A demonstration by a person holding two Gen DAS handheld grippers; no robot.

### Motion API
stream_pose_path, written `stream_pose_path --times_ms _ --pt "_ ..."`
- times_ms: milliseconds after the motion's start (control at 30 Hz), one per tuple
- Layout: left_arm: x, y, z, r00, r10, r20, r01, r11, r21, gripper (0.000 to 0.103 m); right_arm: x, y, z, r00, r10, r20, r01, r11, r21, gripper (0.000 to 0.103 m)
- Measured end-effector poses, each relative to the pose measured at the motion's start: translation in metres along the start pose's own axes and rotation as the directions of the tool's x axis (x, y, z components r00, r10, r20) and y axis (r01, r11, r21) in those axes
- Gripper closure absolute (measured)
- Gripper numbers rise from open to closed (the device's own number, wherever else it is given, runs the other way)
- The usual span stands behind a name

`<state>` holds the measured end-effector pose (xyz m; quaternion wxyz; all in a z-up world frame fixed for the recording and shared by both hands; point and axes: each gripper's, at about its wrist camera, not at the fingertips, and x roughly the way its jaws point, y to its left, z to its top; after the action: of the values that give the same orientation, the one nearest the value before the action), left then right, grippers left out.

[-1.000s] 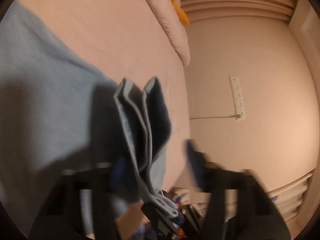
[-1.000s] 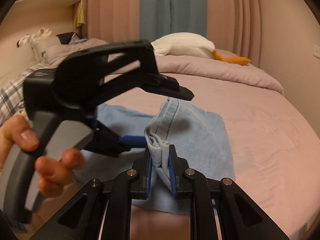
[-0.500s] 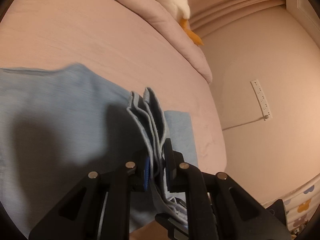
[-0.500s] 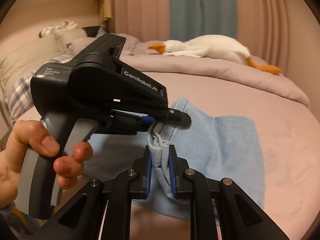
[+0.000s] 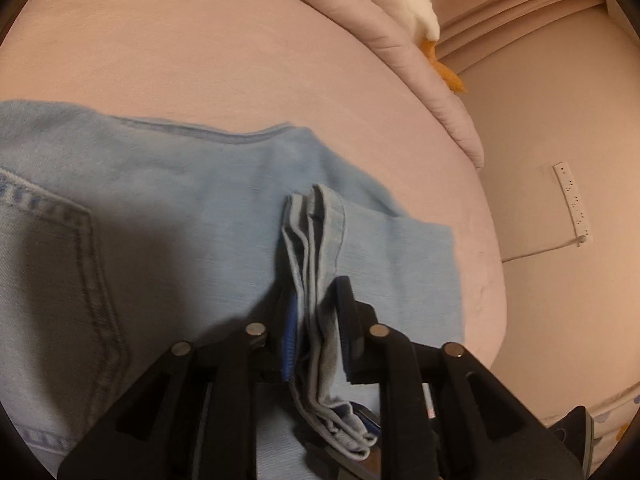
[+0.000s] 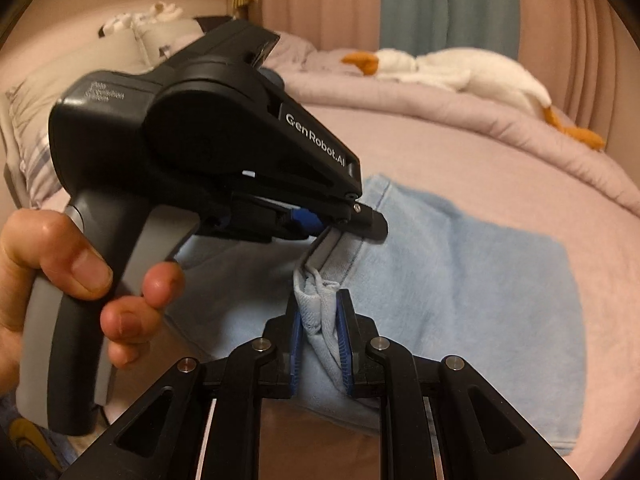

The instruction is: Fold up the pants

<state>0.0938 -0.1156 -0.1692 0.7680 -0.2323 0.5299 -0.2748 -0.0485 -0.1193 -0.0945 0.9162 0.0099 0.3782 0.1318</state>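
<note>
Where the light blue denim pants [image 6: 460, 280] lie spread on the pink bed [image 6: 460, 152], their gathered hem layers stand up in a thick bunch near the bed's near edge, pinched from two sides. The right gripper [image 6: 320, 340] has its blue-padded fingers [image 6: 297, 344] drawn close together, clamped on the lower end of that bunch, the folded edges poking up between them. The left gripper [image 5: 316, 320] likewise has its fingers [image 5: 289, 340] closed onto the same stack of layers, which rise ahead of it as several pale edges side by side; seen from the right wrist view, its black nose sits just above the bunch, touching the cloth, with a person's hand [image 6: 60, 272] wrapped around the grey handle at the left.

The rest of the pants lie flat, already doubled into a broad rectangle reaching to the right, with a stitched back pocket [image 5: 52, 264] showing at the near left in the left wrist view. The cloth looks soft and lightly creased.

Farther off, a rolled pink duvet [image 6: 500, 116] runs along the bed's far side with a white plush goose [image 6: 472, 76] lying on it. Pillows [image 6: 36, 120] sit at the far left, and a blue curtain [image 6: 448, 4] hangs behind. A white power strip [image 5: 572, 196] is fixed on the wall at the right.
</note>
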Motion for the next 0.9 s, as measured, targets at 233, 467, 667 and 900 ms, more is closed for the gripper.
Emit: stream_pose_path --times_ms 233,467,667,900 --pt "-0.029 0.0 0.0 0.991 0.099 0.091 -0.105 0.993 0.06 0.073 -0.005 -0.011 0.001 0.987 0.155 -0.034 -0.152 0.985 0.085 0.061" --pt "-0.021 -0.039 -0.016 0.999 0.013 0.037 -0.02 0.978 0.209 0.075 -0.047 -0.074 0.005 0.987 0.149 0.063 -0.16 0.958 0.237 0.061" --pt "0.025 -0.052 -0.038 0.987 0.145 -0.076 -0.118 0.952 0.283 0.097 -0.051 -0.138 -0.004 0.994 -0.109 -0.013 0.107 0.935 0.338 0.077" --pt "-0.005 -0.023 -0.057 0.972 0.233 -0.044 -0.211 0.936 0.28 0.1 -0.038 -0.132 -0.025 0.975 -0.19 -0.114 0.214 0.937 0.275 0.077"
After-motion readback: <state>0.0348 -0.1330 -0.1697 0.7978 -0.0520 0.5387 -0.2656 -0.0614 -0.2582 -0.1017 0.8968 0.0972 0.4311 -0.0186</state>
